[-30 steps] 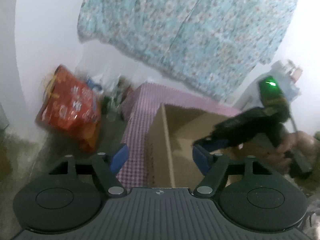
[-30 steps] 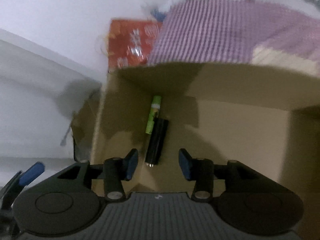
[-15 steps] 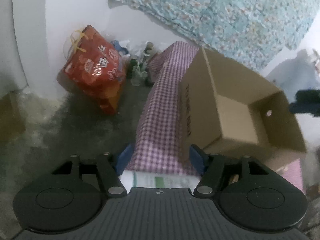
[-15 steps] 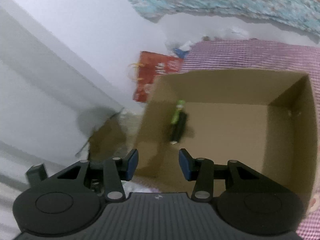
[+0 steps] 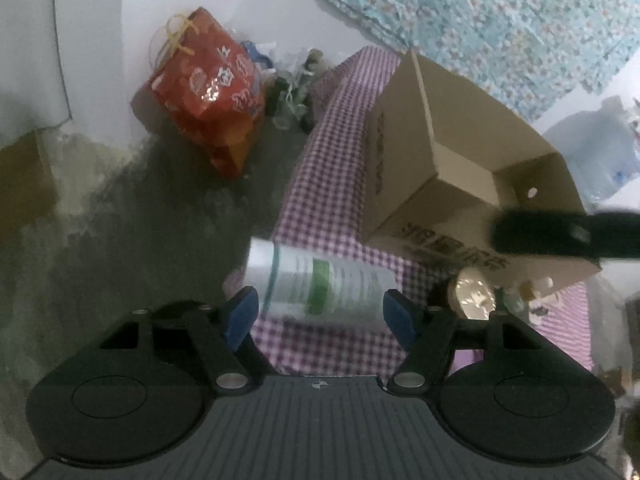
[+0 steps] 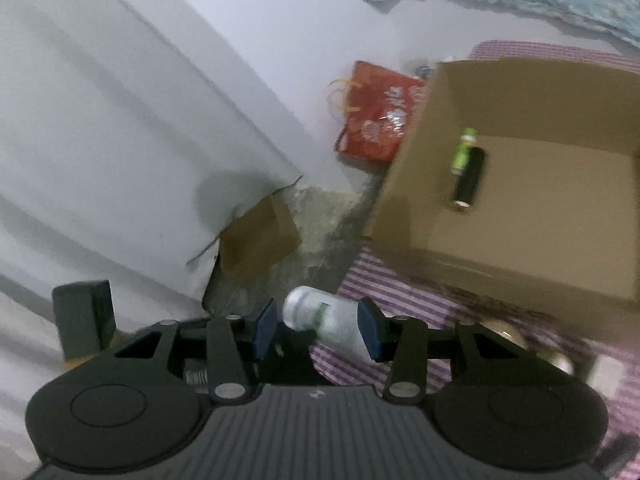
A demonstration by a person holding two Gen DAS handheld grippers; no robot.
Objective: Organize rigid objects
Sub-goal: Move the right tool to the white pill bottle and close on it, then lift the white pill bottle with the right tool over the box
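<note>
An open cardboard box [image 5: 460,128] stands on a purple checked cloth [image 5: 332,184]. In the right wrist view the box [image 6: 540,240] holds a black cylinder [image 6: 470,178] and a green battery [image 6: 462,152]. A white bottle with a green label [image 5: 320,280] lies on its side on the cloth, near the table's edge. My left gripper [image 5: 322,314] is open with the bottle lying between its fingers, untouched. My right gripper [image 6: 318,328] is open and empty, above the same bottle [image 6: 324,318]. The right gripper's dark body [image 5: 568,236] crosses the left wrist view at the right.
A red gift bag [image 5: 204,92] and small bottles [image 5: 292,92] stand on the floor by the wall. A round metal lid [image 5: 474,294] and small items lie in front of the box. A brown cardboard piece [image 6: 260,236] leans at the wall. Floral fabric [image 5: 480,8] hangs behind.
Both grippers have drawn back from the box toward the table's near edge. The white bottle has come into view between the fingers of each. The black cylinder and battery remain in the box.
</note>
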